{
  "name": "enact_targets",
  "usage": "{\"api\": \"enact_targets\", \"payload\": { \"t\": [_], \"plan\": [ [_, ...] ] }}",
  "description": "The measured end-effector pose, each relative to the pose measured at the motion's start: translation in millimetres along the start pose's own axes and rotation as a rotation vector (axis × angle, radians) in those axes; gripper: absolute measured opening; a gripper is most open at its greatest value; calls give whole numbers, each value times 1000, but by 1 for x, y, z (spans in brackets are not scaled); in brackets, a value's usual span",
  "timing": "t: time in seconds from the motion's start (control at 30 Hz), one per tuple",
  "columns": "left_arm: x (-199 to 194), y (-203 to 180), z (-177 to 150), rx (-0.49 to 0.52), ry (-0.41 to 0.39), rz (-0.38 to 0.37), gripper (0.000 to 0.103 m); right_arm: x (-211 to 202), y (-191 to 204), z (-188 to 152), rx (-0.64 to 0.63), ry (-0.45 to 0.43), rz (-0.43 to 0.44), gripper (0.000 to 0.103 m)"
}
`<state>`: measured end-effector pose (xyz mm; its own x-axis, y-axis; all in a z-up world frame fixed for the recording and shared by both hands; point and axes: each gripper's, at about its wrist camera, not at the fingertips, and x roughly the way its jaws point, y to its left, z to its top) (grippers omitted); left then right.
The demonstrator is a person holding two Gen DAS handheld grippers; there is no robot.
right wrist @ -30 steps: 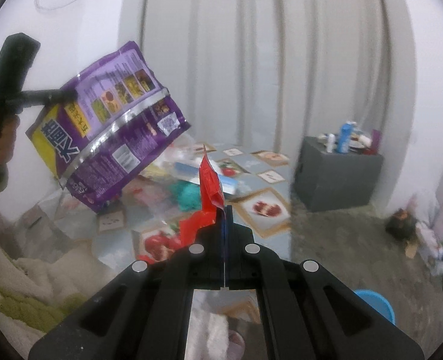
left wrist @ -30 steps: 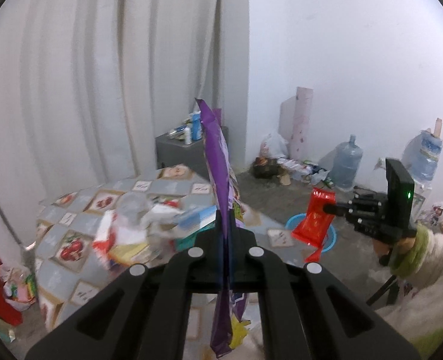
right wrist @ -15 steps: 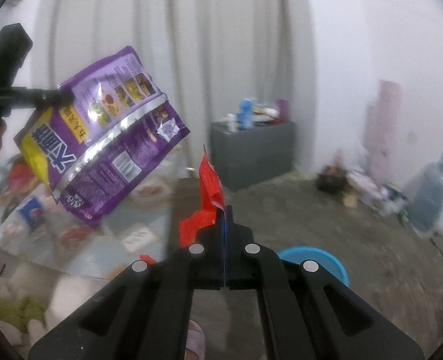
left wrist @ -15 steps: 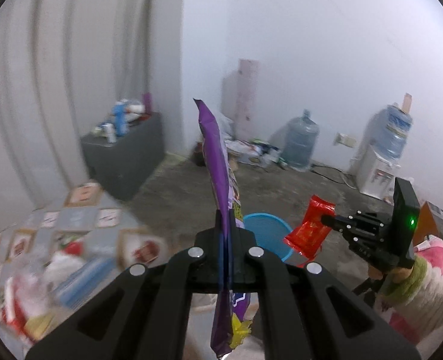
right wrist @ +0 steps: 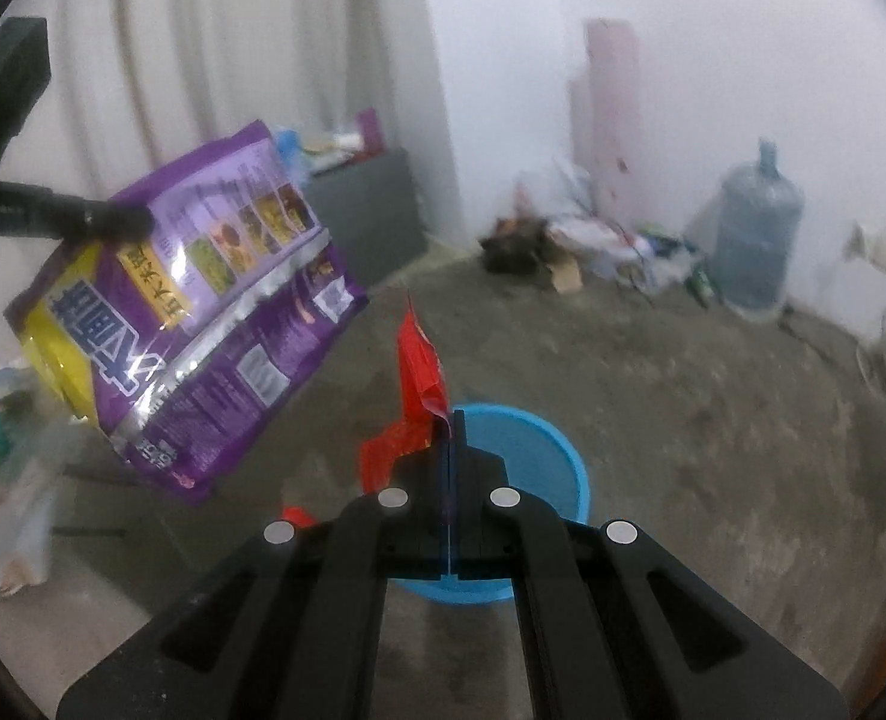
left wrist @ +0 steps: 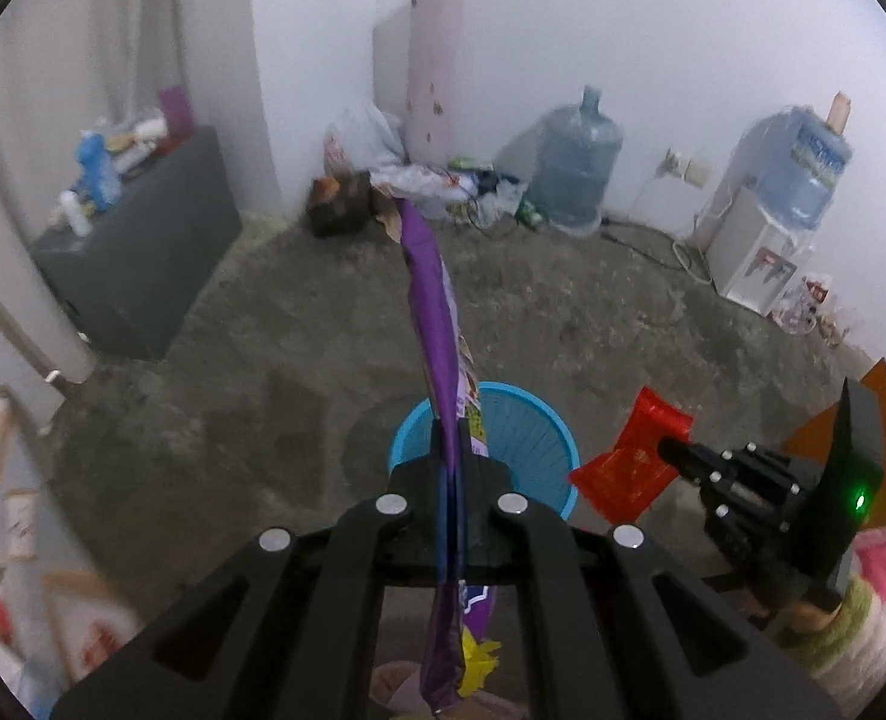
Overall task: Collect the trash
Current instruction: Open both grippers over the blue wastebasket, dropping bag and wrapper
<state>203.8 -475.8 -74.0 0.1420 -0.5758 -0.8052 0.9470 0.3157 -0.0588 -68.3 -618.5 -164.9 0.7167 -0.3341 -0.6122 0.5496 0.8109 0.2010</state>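
Purple bag (right wrist: 197, 312)'s printed face — right view.

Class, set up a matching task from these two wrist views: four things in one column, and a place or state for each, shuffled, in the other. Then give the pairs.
Things:
1. purple snack bag
2. red wrapper
3. blue bin
4. water jug

Places or states:
A. stands on the floor by the far wall
B. clamped in the right tool
C. on the floor below both tools
D. clamped in the left tool

Pairs: 1-D, 2-B, 3-C, 4-A
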Motion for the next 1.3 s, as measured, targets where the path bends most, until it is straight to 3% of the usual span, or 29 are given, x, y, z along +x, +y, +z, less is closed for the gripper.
{"api": "enact_targets", "payload": {
  "t": [0.2,0.23,0.27,0.3,0.33,0.47,0.6,0.8,0.93,1.07,1.13,1.2,1.3],
  "plan": [
    [93,-14,16,57,82,1,4,76,-30,-12,120,116,-24,4],
    [103,-15,17,55,95,2,7,84,-35,-14,138,134,-20,10],
    [116,-16,17,53,115,-1,17,96,-39,-18,167,165,-14,17],
    [133,-14,15,47,144,10,32,106,-42,-23,191,190,-25,36],
    [140,-13,14,42,152,21,39,111,-46,-27,208,204,-33,45],
    [157,-5,9,29,155,66,56,116,-48,-36,231,235,-43,48],
    [144,4,4,31,139,101,59,99,-43,-31,217,219,-75,61],
    [83,16,9,-1,53,156,59,63,-34,-17,195,183,-189,82],
    [21,20,3,-3,-29,129,60,19,-15,-1,134,102,-265,94],
    [-49,17,-19,-13,-96,102,76,-31,14,11,60,5,-376,95],
    [-83,19,-34,-41,-144,109,81,-45,26,17,21,6,-393,95],
    [-120,23,-53,-78,-195,111,92,-56,43,25,-44,34,-402,95],
    [-169,34,-82,-142,-251,123,98,-76,63,30,-115,-6,-399,95]
  ]
}}
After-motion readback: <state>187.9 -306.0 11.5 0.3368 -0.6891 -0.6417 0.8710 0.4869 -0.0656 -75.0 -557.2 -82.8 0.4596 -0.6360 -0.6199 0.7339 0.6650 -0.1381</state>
